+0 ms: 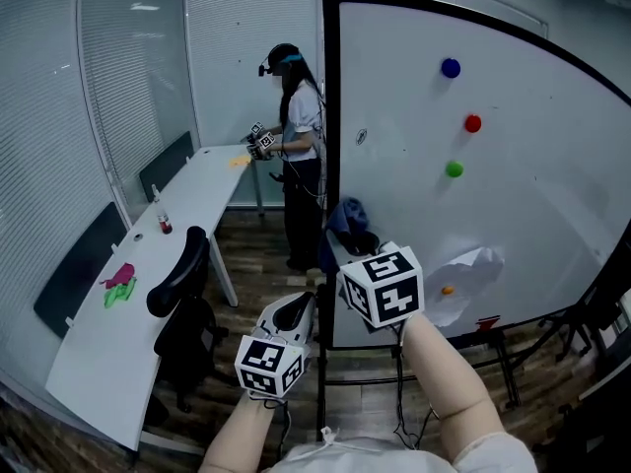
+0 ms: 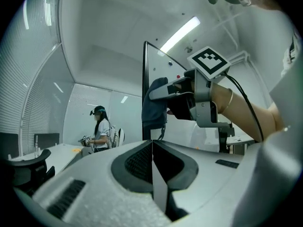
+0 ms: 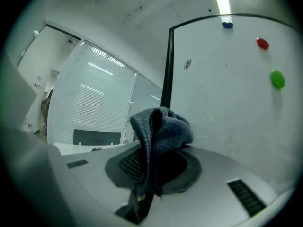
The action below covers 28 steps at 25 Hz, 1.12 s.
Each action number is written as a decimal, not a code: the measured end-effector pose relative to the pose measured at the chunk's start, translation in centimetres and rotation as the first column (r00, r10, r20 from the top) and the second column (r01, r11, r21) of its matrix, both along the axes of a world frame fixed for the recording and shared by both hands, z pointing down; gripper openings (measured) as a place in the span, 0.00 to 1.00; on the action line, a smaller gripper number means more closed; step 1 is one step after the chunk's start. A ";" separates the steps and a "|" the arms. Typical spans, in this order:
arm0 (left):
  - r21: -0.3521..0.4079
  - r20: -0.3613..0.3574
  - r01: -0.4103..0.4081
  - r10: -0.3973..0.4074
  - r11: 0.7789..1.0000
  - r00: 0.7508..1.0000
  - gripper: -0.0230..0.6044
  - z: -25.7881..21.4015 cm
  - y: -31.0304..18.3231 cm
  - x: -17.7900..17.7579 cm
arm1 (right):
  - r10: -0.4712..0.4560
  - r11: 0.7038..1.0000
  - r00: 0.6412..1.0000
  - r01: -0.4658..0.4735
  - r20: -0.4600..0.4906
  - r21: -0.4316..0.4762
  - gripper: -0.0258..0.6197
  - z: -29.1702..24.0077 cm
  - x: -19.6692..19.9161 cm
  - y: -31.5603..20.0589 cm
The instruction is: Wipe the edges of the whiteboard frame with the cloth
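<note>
The whiteboard (image 1: 513,195) stands on a wheeled stand, with a black frame (image 1: 329,166) along its left edge and top. My right gripper (image 1: 353,247) is shut on a dark blue cloth (image 1: 350,217), which is bunched up beside the frame's left edge, low down. In the right gripper view the cloth (image 3: 160,134) sticks up between the jaws, with the frame (image 3: 166,65) just behind it. My left gripper (image 1: 296,315) hangs lower left of the board, shut with nothing in it; the left gripper view shows its jaws (image 2: 152,169) pressed together and the cloth (image 2: 154,103) held by the other gripper.
Blue (image 1: 451,67), red (image 1: 473,123) and green (image 1: 454,169) magnets and a crumpled paper (image 1: 463,279) are on the board. A person (image 1: 296,156) with grippers stands by a long white table (image 1: 148,284). A black chair (image 1: 182,304) is to my left.
</note>
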<state>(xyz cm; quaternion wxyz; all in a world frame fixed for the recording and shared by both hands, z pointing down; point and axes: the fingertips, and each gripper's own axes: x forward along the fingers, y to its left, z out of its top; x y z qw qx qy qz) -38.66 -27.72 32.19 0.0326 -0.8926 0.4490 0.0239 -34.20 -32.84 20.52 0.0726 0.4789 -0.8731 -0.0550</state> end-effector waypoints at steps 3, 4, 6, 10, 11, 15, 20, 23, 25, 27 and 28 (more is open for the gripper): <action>0.047 -0.004 0.011 -0.011 0.999 1.000 0.07 -1.6 -0.1 -0.3 | -0.003 1.000 1.000 0.003 -0.012 0.030 0.15 -2.1 -0.1 0.0; 0.061 -0.009 0.021 -0.020 0.998 1.000 0.07 -1.9 -0.2 -0.5 | -0.006 0.999 1.000 0.007 -0.024 0.040 0.15 -2.8 -0.2 0.0; 0.074 -0.017 0.034 -0.033 0.997 0.999 0.07 -2.2 -0.2 -1.0 | -0.009 0.998 0.999 0.012 -0.052 0.064 0.15 -4.0 -0.4 0.0; 0.069 -0.017 0.030 -0.029 0.997 0.999 0.07 -2.0 0.0 -1.3 | 0.007 0.992 0.999 -0.001 -0.054 0.123 0.15 -7.1 -0.4 0.1; 0.071 -0.016 0.032 -0.031 0.997 0.999 0.07 -2.1 -0.1 -1.4 | 0.011 0.991 0.999 -0.004 -0.050 0.136 0.15 -7.9 -0.4 0.1; 0.094 -0.028 0.054 -0.052 0.994 0.998 0.07 -2.9 -0.5 -1.8 | 0.013 0.986 0.998 -0.003 -0.061 0.168 0.15 -11.1 -0.5 0.0; 0.115 -0.017 0.039 -0.037 0.993 0.999 0.07 -4.1 -0.2 -1.8 | -0.014 0.985 0.997 0.027 -0.079 0.169 0.15 -13.4 -0.8 0.0; 0.124 -0.037 0.031 -0.027 0.992 0.999 0.07 -5.2 -0.6 -1.8 | -0.004 0.982 0.997 0.017 -0.075 0.187 0.15 -15.1 -0.8 -0.1; 0.125 -0.041 0.029 -0.024 0.992 0.999 0.07 -5.6 -0.8 -1.6 | 0.015 0.978 0.997 0.002 -0.082 0.208 0.15 -16.3 -0.7 0.0; 0.136 -0.022 0.034 -0.031 0.990 0.999 0.07 -5.6 -0.7 -1.5 | 0.048 0.969 0.996 -0.029 -0.073 0.246 0.15 -17.6 -0.5 0.1; 0.144 -0.014 0.038 -0.036 0.989 0.999 0.07 -5.7 -0.6 -1.5 | 0.070 0.960 0.995 -0.050 -0.065 0.274 0.15 -18.5 -0.3 0.2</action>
